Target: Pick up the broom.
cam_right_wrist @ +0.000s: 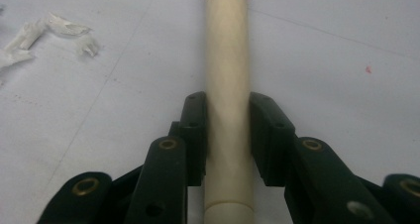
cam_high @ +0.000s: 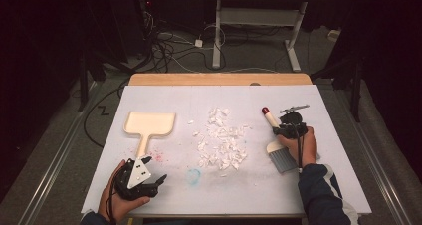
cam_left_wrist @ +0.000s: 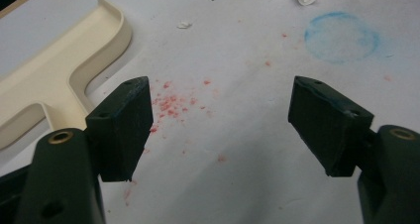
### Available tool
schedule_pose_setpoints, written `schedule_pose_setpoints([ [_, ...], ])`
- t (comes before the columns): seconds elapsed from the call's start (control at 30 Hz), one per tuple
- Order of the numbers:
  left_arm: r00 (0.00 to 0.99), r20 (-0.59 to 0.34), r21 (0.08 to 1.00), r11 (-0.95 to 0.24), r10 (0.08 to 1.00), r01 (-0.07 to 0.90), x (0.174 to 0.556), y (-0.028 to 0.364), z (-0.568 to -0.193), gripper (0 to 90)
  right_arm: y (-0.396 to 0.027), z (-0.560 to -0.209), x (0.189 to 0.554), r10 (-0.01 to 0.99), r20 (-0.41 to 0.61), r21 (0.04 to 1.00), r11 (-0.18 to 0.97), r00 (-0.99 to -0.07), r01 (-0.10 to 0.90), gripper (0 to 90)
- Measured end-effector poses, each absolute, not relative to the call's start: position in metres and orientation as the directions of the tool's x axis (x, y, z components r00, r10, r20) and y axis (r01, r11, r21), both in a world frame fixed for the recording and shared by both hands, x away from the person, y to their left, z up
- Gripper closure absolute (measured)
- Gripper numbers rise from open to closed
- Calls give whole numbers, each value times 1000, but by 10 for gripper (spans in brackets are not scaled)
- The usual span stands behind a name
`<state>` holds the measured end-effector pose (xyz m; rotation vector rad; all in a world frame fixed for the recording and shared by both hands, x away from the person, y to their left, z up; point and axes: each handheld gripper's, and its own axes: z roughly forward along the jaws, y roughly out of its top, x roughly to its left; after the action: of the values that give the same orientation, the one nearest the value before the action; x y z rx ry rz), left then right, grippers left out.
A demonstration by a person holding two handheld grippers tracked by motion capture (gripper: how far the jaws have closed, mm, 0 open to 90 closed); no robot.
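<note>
Brush gripped, dustpan waiting, scraps heaped between them.

Your right gripper has its fingers clamped on the cream handle of the brush, lying right of the paper scraps, ready to sweep them. Your left gripper rests with fingers wide and empty beside the dustpan handle. The white desk carries red and blue stains; cables trail across the dark floor beyond.

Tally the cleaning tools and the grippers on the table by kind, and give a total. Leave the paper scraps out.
Brush: 1, handle clamped in the right gripper
Dustpan: 1, cream, lying free
Grippers: 2, counting the left gripper, open over bare table
Total: 4
</note>
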<state>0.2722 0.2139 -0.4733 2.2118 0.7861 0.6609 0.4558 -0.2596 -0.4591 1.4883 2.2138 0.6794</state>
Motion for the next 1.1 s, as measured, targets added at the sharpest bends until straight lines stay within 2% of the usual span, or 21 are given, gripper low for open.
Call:
schedule_pose_setpoints([
  [0.33, 687, 224, 737, -582, 691, 345, 272, 215, -473, 241, -265, -459, 454, 936, -33, 610, 297, -351, 735, 707],
  [0.53, 683, 220, 742, -574, 697, 347, 271, 218, -473, 238, -279, -450, 449, 944, -9, 661, 253, -329, 706, 708],
  [1.1, 690, 217, 747, -573, 690, 337, 270, 217, -471, 234, -298, -415, 409, 929, 15, 813, 203, -369, 545, 711],
])
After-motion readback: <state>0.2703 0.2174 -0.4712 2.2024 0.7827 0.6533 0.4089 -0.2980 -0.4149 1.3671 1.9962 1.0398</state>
